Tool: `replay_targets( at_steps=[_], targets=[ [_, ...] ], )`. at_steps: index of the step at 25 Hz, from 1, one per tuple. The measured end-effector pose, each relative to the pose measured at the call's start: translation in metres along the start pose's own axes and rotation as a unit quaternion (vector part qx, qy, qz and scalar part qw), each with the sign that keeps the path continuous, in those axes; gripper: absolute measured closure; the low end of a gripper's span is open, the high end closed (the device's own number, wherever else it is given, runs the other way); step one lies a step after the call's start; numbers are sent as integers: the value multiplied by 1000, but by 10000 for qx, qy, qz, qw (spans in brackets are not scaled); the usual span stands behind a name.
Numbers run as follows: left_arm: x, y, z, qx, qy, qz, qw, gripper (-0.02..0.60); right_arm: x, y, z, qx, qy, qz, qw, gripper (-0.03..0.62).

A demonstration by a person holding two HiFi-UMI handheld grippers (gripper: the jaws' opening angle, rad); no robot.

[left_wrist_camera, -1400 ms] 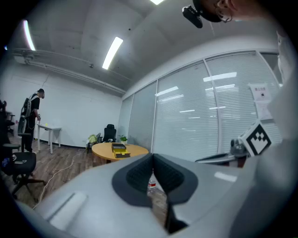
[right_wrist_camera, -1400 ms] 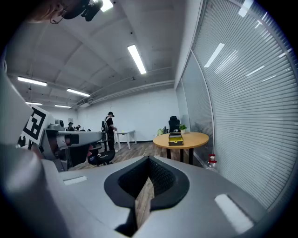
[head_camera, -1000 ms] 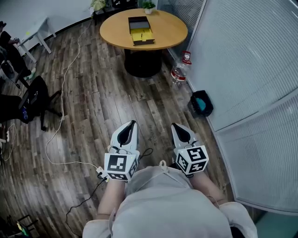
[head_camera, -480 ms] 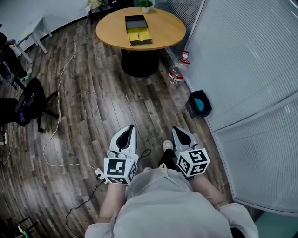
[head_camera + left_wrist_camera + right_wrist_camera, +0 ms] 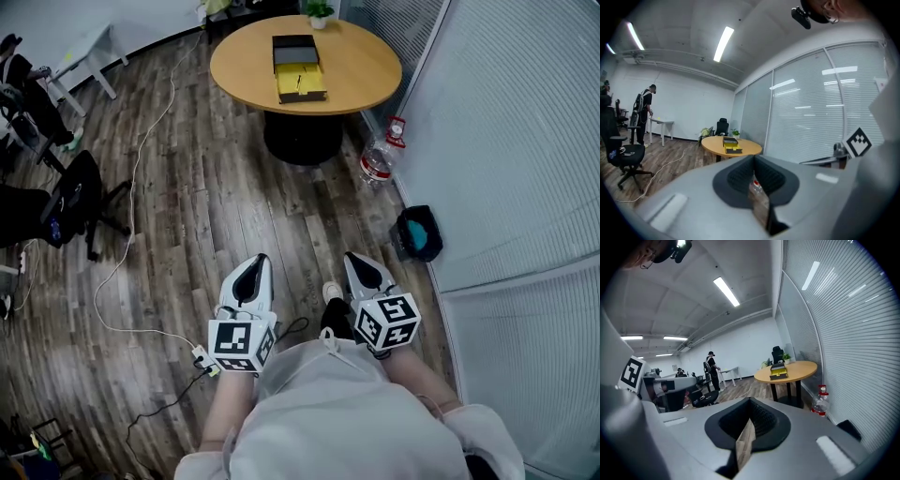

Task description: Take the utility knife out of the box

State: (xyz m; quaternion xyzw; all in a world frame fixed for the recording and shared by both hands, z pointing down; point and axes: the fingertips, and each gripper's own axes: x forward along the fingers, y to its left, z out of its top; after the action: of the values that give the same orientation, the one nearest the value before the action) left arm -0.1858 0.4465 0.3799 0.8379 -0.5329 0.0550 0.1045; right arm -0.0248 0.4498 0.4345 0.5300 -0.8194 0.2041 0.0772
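Brown wood-plank flooring (image 5: 202,202) ran under everything in the head view. At the far left stood a black office chair (image 5: 73,199), and just right of it a white cable (image 5: 141,155) trailed over the planks. Low in the middle, the left gripper (image 5: 257,262) was held out in front of the person's grey-clad body, well clear of any object; its own view showed the jaws pressed together with nothing between them. Far ahead of it, the round wooden table (image 5: 361,56) carried the open box (image 5: 298,67), a black half lying toward the back and a yellow-lined half toward the front. The box sat near the table's middle, well apart from both grippers. The utility knife could not be made out inside it from there. The right gripper (image 5: 360,261) was held level with the left one, its jaws likewise closed and empty. Right of the table's dark pedestal, a clear water bottle (image 5: 378,161) with a red cap stood on the floor, then a black bin (image 5: 417,232) with a teal liner, both against the partition of white blinds (image 5: 506,141)
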Motion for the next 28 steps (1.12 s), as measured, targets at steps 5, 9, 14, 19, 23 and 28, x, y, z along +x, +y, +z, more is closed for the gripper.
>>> replay_targets(
  at_steps=[5,9,14,19,23,28],
  targets=[
    [75,-5,21,31,-78,217,9997,575,47,-57,46,-66,-50,253,9996,595],
    [137,-8,39,23,-100,371,9993,575,82,-107,83,-181,-81,358,9992,595],
    [216,-15,50,19,-132,456,9989,575,124,-169,115,-340,-79,425,9985,595],
    [275,-24,48,-39,84,409,9991,575,153,-214,124,-250,139,438,9986,595],
    [308,-17,47,-41,220,395,9990,575,176,-237,125,-115,249,372,9989,595],
    [353,5,45,-184,288,376,9987,575,213,-261,129,-88,343,266,9990,595]
  ],
)
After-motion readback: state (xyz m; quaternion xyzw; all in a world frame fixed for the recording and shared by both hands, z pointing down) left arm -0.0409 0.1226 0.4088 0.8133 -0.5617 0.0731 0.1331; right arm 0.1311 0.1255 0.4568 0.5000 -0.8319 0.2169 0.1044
